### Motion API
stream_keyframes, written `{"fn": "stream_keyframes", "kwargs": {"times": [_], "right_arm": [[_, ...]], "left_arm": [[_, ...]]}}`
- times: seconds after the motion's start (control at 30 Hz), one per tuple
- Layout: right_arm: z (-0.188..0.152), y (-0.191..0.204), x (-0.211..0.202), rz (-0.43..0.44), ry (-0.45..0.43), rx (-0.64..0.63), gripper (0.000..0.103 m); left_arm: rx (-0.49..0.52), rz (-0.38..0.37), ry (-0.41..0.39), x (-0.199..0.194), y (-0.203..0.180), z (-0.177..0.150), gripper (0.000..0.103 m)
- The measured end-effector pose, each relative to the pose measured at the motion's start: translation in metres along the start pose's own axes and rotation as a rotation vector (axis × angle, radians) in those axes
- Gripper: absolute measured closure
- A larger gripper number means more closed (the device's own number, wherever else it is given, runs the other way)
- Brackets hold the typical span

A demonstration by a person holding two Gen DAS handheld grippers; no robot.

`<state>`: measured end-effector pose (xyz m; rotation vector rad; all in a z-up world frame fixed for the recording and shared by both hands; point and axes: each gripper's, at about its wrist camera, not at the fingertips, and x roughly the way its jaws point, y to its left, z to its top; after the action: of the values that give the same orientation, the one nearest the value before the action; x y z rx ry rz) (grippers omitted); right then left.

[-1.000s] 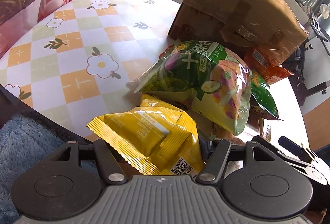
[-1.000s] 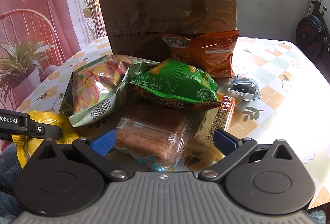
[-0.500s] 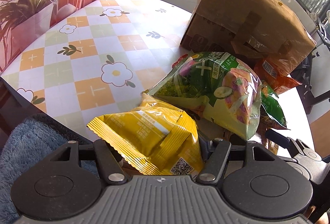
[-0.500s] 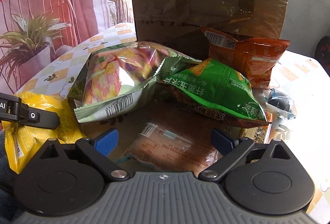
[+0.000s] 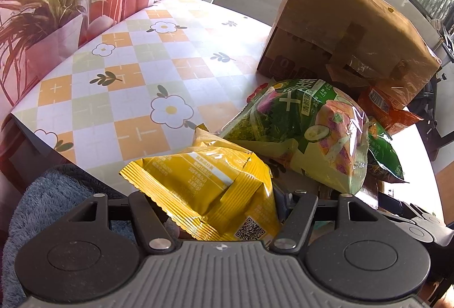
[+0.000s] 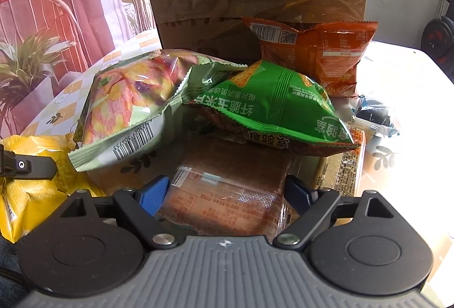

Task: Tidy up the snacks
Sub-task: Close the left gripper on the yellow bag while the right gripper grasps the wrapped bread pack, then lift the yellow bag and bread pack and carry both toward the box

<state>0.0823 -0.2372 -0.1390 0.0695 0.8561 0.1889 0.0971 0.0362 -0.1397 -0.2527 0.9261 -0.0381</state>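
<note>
A crinkled yellow foil snack packet (image 5: 210,189) is pinched between the jaws of the left gripper (image 5: 218,206), held at the near edge of the flower-patterned table (image 5: 136,72). The right gripper (image 6: 225,191) is closing — a clear-wrapped brown cake pack (image 6: 227,189) lies between its blue pads (image 6: 151,191), not yet visibly pressed.

Desk (image 5: 136,86): I saw it covered in a checked cloth with flowers.
Potted plant (image 5: 42,4): it stood beside the desk's far left edge.
Red chair (image 6: 42,13): behind the plant.
Blue towel (image 5: 51,194): it lay below the near edge.
</note>
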Motion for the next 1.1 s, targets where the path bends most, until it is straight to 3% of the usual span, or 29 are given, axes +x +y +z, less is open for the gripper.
{"fn": "stream_keyframes", "kwargs": {"times": [0.2,0.37,0.57,0.97,1.1], "right_arm": [[-0.002,0.004,0.0,0.007,-0.012,-0.026,0.019],[-0.009,0.005,-0.015,0.041,0.027,-0.047,0.021],[-0.016,-0.005,-0.037,0.065,0.061,0.011,0.021],[-0.012,-0.004,-0.081,0.014,-0.123,0.007,0.024],[-0.011,-0.003,-0.083,0.029,-0.138,-0.004,0.025]], "left_arm": [[-0.006,0.005,-0.001,-0.001,0.001,-0.001,0.035],[-0.009,0.024,-0.016,-0.006,0.001,0.0,0.035],[-0.02,0.056,-0.034,-0.015,0.002,0.001,0.035],[-0.009,0.091,-0.186,-0.045,-0.002,0.001,0.035],[0.0,0.092,-0.207,-0.047,-0.005,0.001,0.035]]}}
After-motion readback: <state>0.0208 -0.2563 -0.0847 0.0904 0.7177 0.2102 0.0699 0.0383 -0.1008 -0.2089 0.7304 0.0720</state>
